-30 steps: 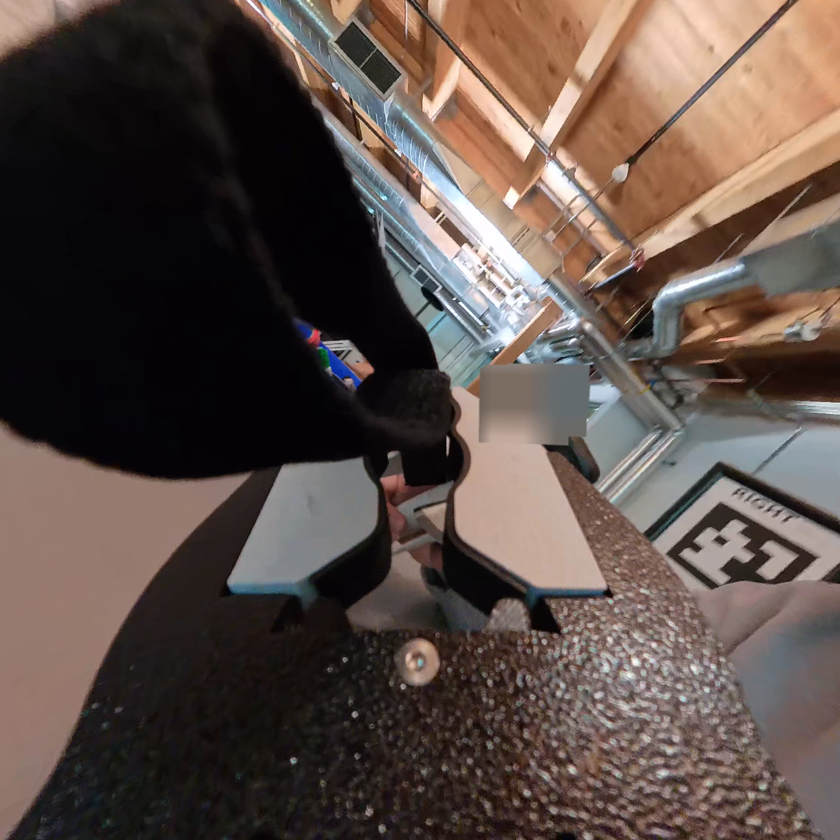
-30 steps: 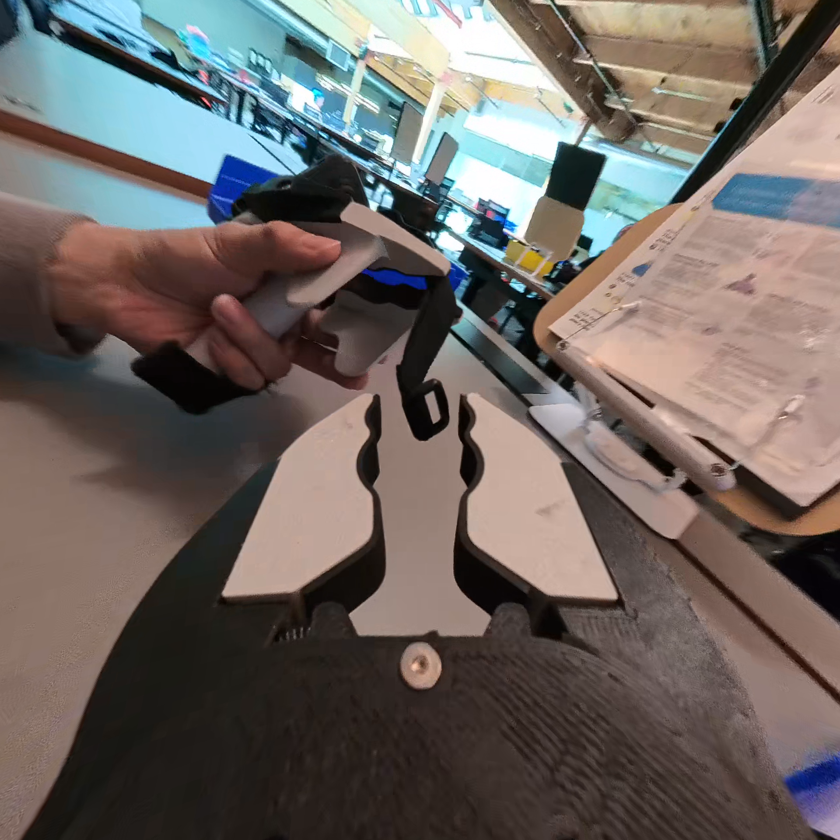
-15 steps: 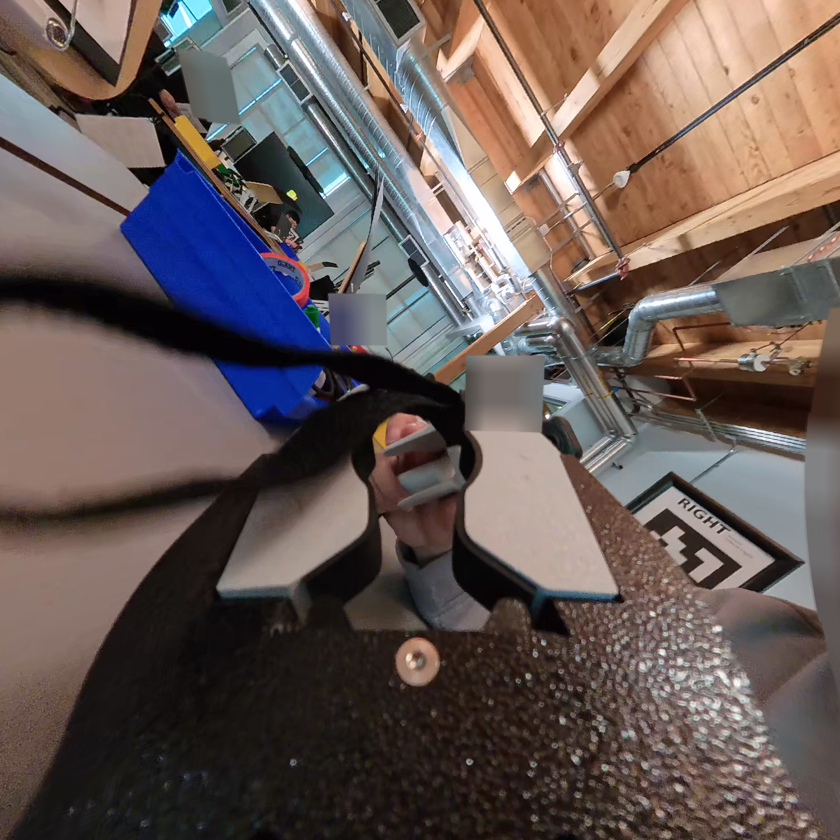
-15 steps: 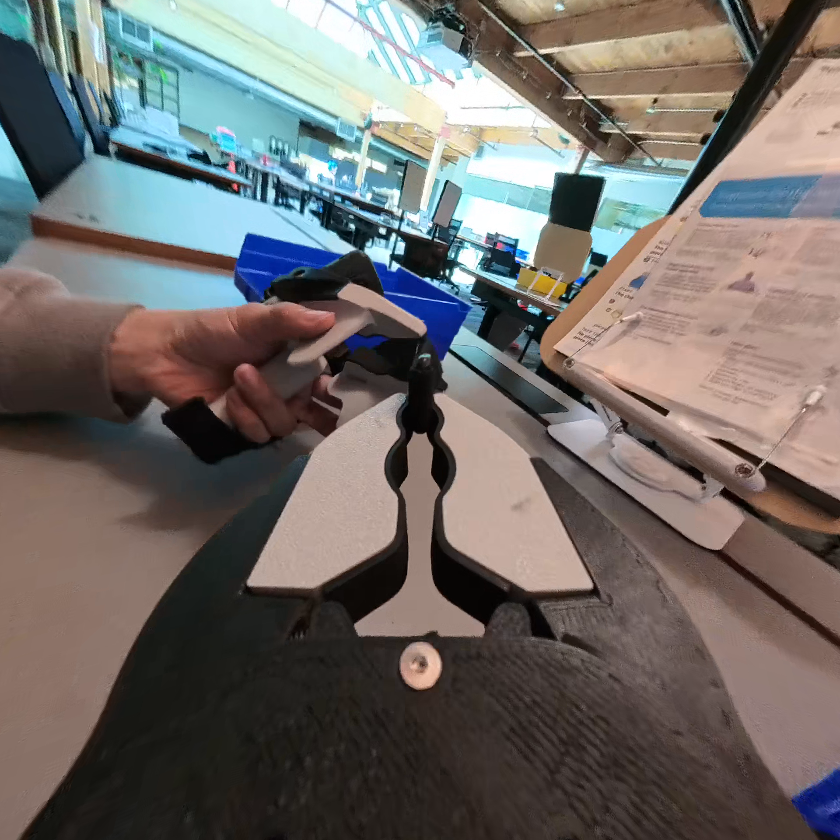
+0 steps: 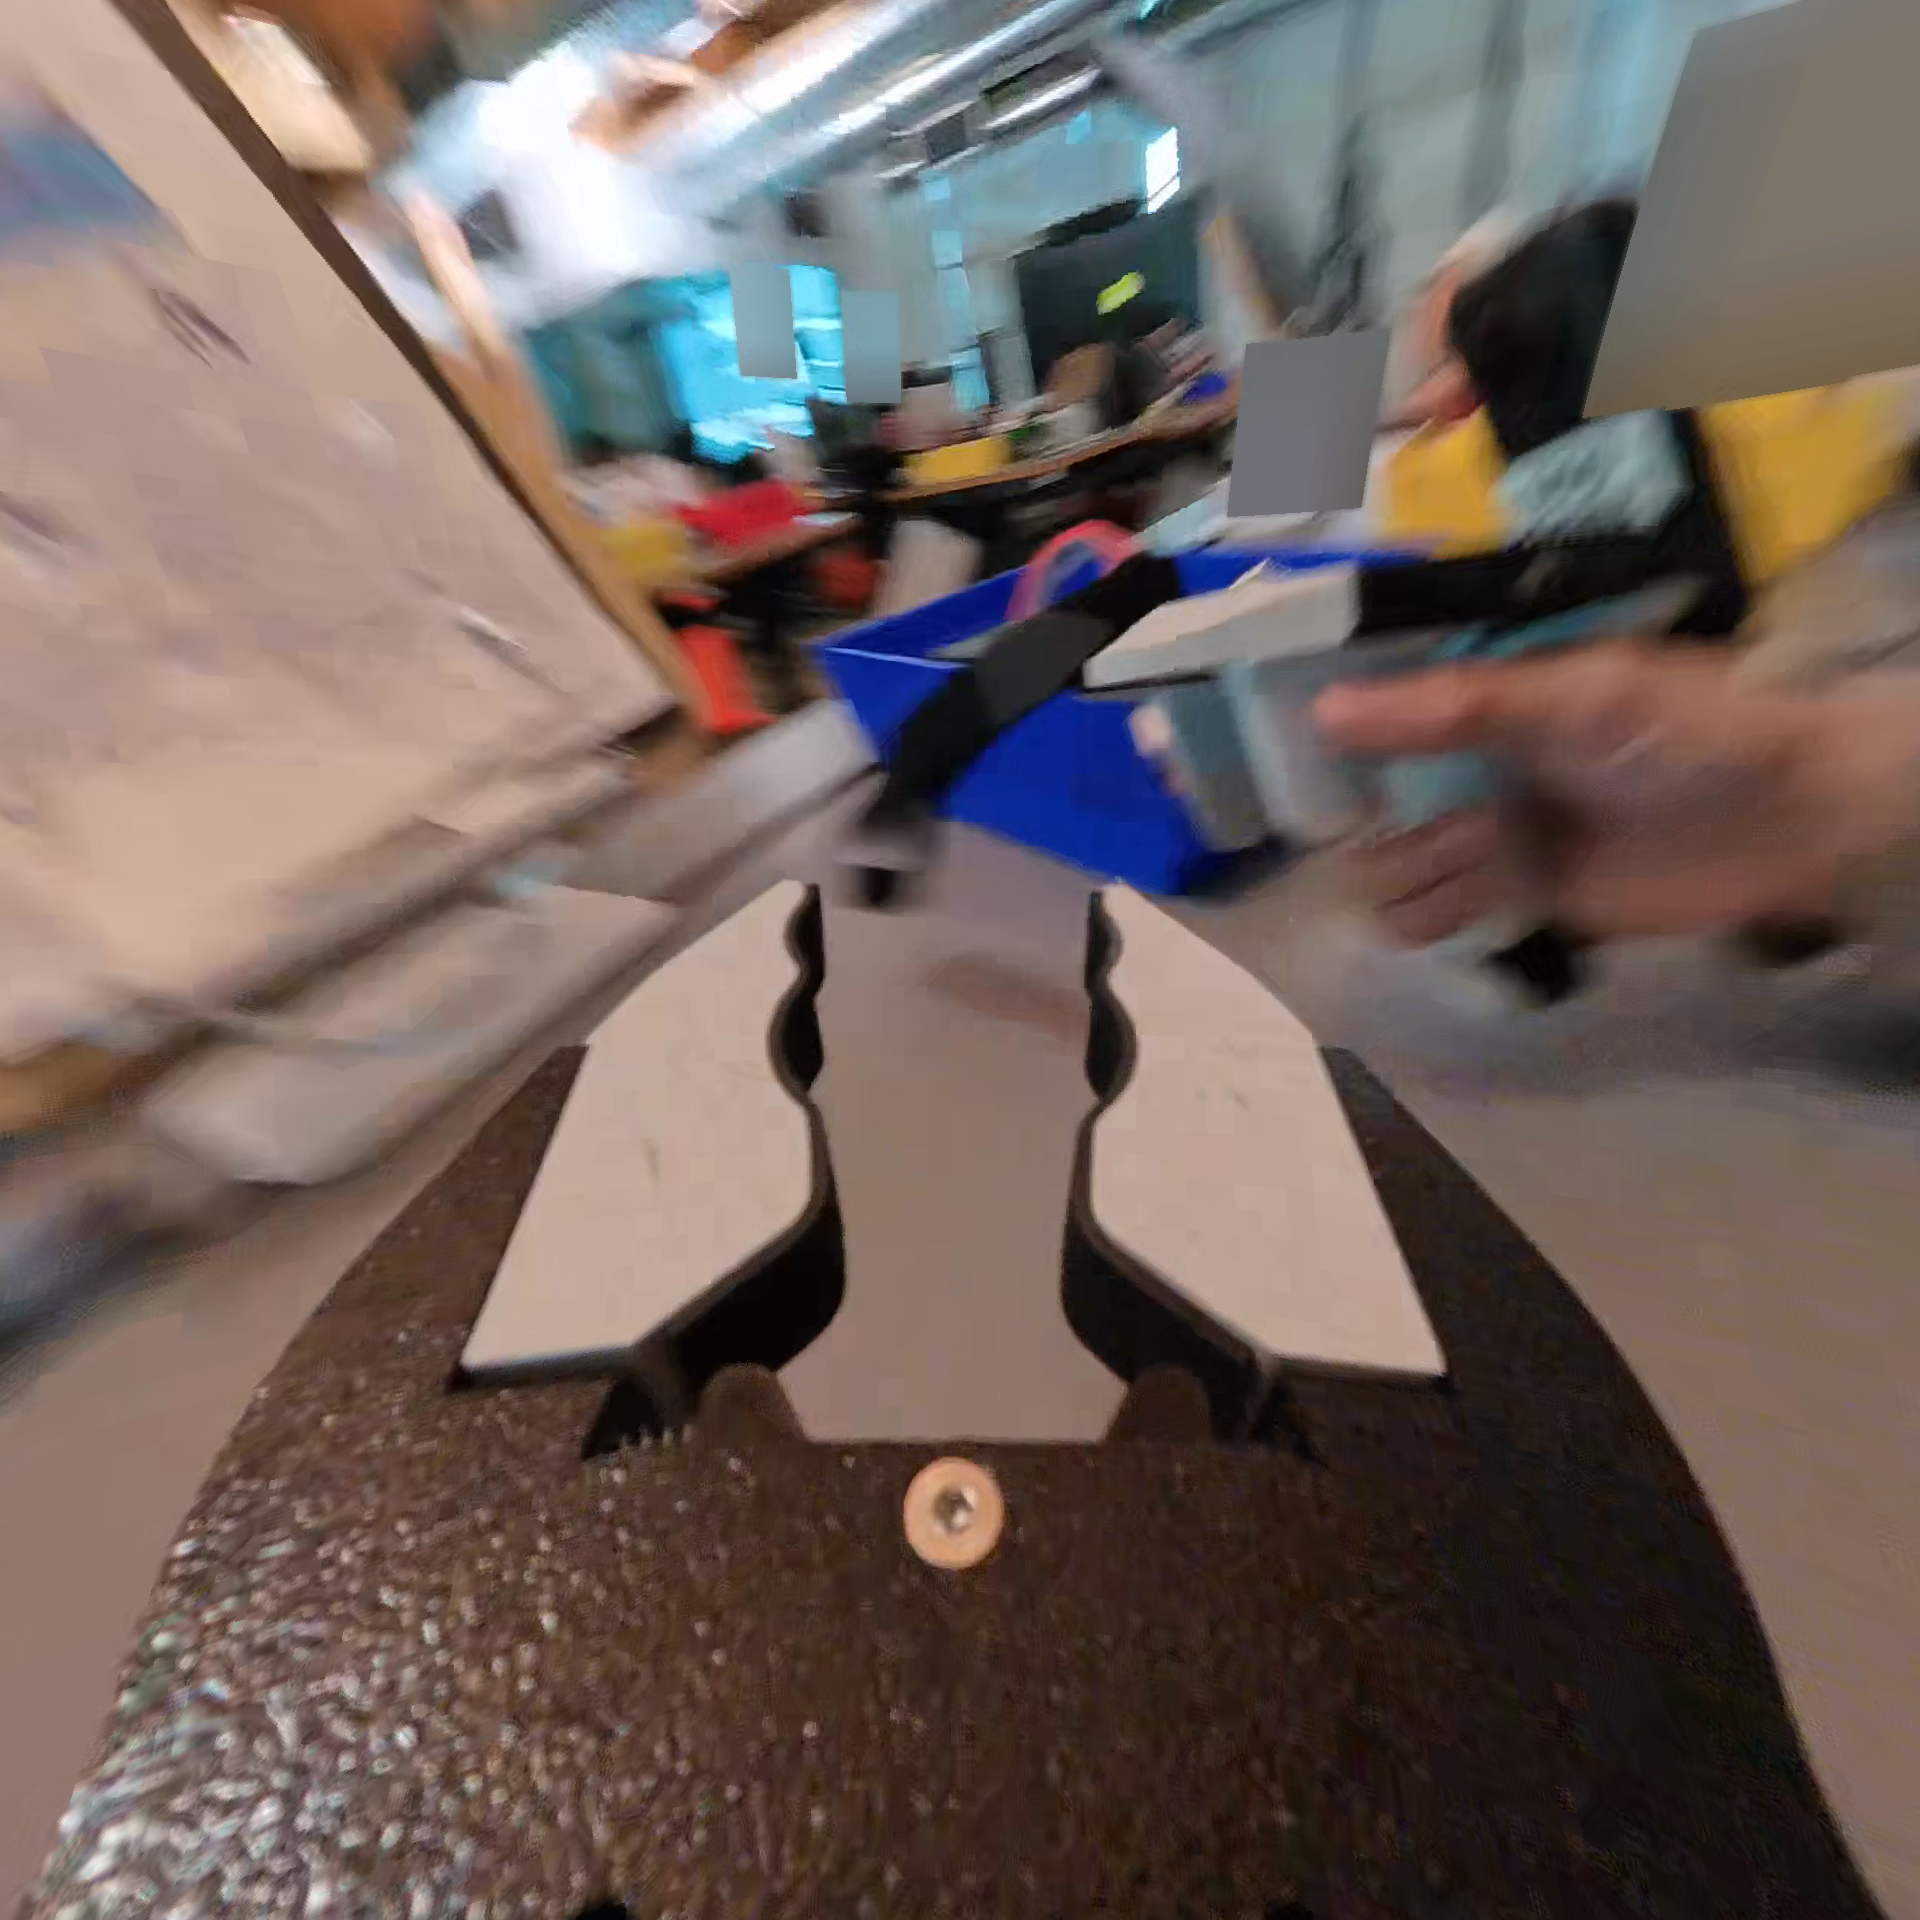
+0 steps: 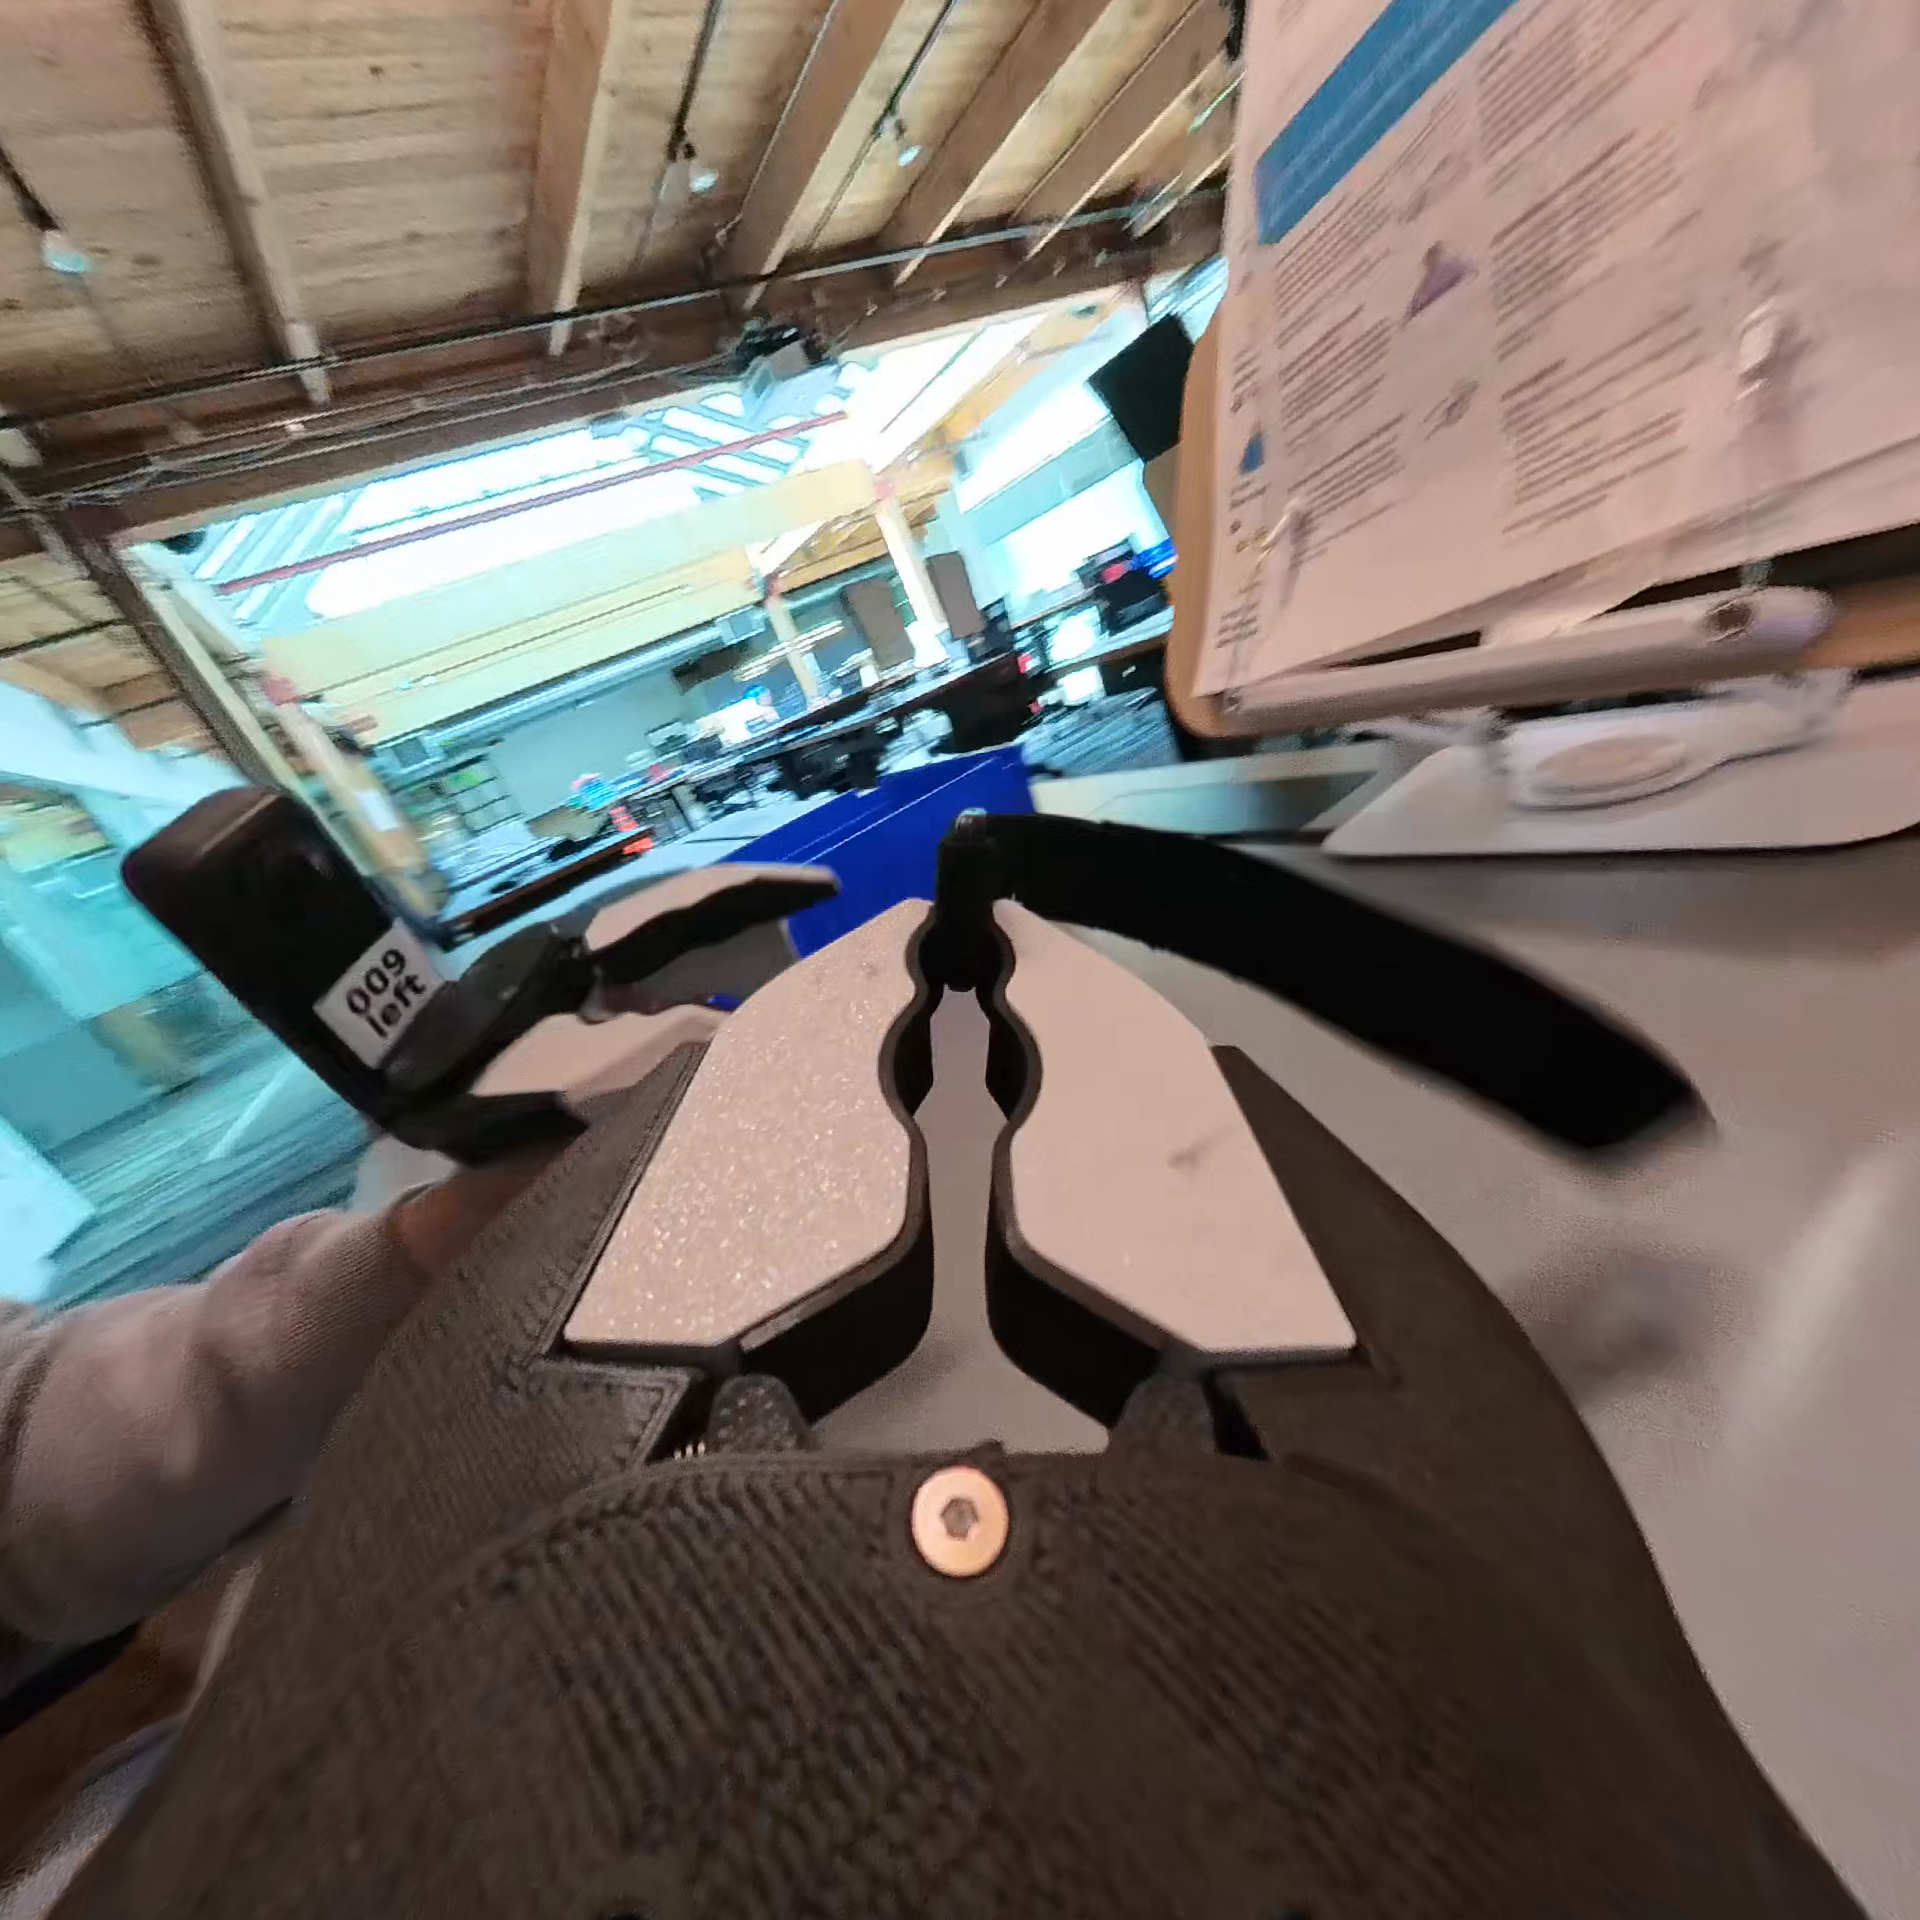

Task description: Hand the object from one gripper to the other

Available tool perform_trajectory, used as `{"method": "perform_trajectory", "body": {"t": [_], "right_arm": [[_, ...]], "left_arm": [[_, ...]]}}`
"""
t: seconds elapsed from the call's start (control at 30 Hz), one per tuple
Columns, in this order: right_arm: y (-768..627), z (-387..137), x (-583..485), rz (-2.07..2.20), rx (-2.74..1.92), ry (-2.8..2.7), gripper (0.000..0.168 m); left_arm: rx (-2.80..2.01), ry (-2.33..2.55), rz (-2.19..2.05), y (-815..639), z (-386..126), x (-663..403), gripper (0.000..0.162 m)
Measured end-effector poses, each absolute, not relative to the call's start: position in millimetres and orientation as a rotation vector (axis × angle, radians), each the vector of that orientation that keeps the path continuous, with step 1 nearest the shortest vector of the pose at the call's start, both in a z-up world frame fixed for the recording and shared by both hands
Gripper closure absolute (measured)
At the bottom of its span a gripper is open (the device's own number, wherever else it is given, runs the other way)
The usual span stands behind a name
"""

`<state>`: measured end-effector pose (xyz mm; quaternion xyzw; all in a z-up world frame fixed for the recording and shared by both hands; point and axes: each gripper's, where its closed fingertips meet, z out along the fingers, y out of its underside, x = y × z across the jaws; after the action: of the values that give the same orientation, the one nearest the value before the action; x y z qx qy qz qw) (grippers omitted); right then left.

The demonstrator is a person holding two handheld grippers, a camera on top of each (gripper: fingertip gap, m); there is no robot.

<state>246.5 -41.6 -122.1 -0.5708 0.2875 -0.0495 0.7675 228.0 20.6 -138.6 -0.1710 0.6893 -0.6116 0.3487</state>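
Right gripper (image 6: 964,961) fingers pinched on black strap (image 6: 1299,966) buckle end, strap trailing over desk (image 6: 1714,1299); left gripper (image 5: 951,925) fingers wide, empty, apart from strap, likely post-release.

background beyond left jaws: smeared by motion blur
hand (image 5: 1662,790) right of left jaws: blurred, cut by edge
strap (image 6: 1299,956) end past right jaws: blurred

Left hand-held gripper (image 5: 948,914), lower centre of frame: fingers spread wide, nothing between them. Right hand-held gripper (image 6: 961,961), centre: fingertips pinched nearly together on a black strap (image 6: 1299,956).
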Motion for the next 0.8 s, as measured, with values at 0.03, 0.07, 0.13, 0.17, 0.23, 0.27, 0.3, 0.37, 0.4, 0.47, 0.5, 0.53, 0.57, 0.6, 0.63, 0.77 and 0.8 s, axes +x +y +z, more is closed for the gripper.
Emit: {"method": "perform_trajectory", "body": {"t": [0.03, 0.07, 0.13, 0.17, 0.23, 0.27, 0.3, 0.37, 0.4, 0.47, 0.5, 0.53, 0.57, 0.6, 0.63, 0.77, 0.8], "right_arm": [[-34.2, -124.6, 241.6, -0.053, -1.255, 0.612, 0.163], [-27.0, -127.5, 236.4, -0.007, -1.279, 0.597, 0.163], [-16.0, -131.0, 226.6, 0.023, -1.334, 0.545, 0.163], [-12.6, -132.3, 223.2, 0.006, -1.365, 0.517, 0.163], [-7.2, -137.8, 217.3, -0.037, -1.444, 0.453, 0.163], [-4.6, -140.4, 213.3, -0.050, -1.483, 0.413, 0.163], [-2.4, -143.1, 209.4, -0.062, -1.518, 0.374, 0.163], [1.8, -147.7, 201.5, -0.085, -1.580, 0.293, 0.163], [3.9, -149.2, 196.7, -0.093, -1.605, 0.247, 0.163], [7.5, -153.1, 188.1, -0.104, -1.652, 0.167, 0.163], [8.9, -155.1, 185.8, -0.109, -1.665, 0.148, 0.163], [10.6, -156.8, 183.2, -0.104, -1.675, 0.132, 0.163], [12.1, -157.5, 180.4, -0.097, -1.680, 0.116, 0.163], [13.0, -156.0, 178.8, -0.102, -1.672, 0.103, 0.163], [13.2, -153.9, 177.9, -0.118, -1.660, 0.088, 0.163], [6.2, -130.9, 187.4, -0.259, -1.507, 0.110, 0.129], [4.0, -129.3, 190.9, -0.272, -1.496, 0.126, 0.122]], "left_arm": [[-0.346, 1.736, -1.419, 25.0, -138.8, 230.5, 0.113], [-0.264, 1.718, -1.307, 24.6, -141.6, 230.6, 0.113], [-0.147, 1.749, -1.172, 17.4, -154.3, 229.9, 0.113], [-0.106, 1.769, -1.112, 15.3, -161.3, 230.6, 0.113], [-0.056, 1.765, -1.013, 16.2, -167.2, 233.5, 0.113], [-0.036, 1.759, -0.992, 16.6, -167.9, 233.8, 0.112], [-0.023, 1.761, -0.989, 16.5, -168.2, 233.3, 0.112], [-0.012, 1.761, -1.004, 16.4, -167.2, 232.3, 0.111], [0.004, 1.759, -1.014, 16.1, -166.3, 231.0, 0.111], [0.039, 1.754, -1.006, 17.2, -165.4, 229.5, 0.111], [0.058, 1.759, -0.997, 17.7, -166.2, 228.8, 0.114], [0.068, 1.757, -0.994, 18.2, -166.0, 228.5, 0.118], [0.069, 1.752, -0.994, 18.8, -165.2, 228.4, 0.125], [0.076, 1.767, -0.998, 18.3, -166.5, 227.4, 0.135], [0.075, 1.779, -1.009, 17.4, -167.1, 226.5, 0.138], [-0.036, 1.777, -1.134, 17.5, -157.8, 226.6, 0.142], [-0.093, 1.785, -1.213, 17.9, -154.1, 226.3, 0.142]]}}
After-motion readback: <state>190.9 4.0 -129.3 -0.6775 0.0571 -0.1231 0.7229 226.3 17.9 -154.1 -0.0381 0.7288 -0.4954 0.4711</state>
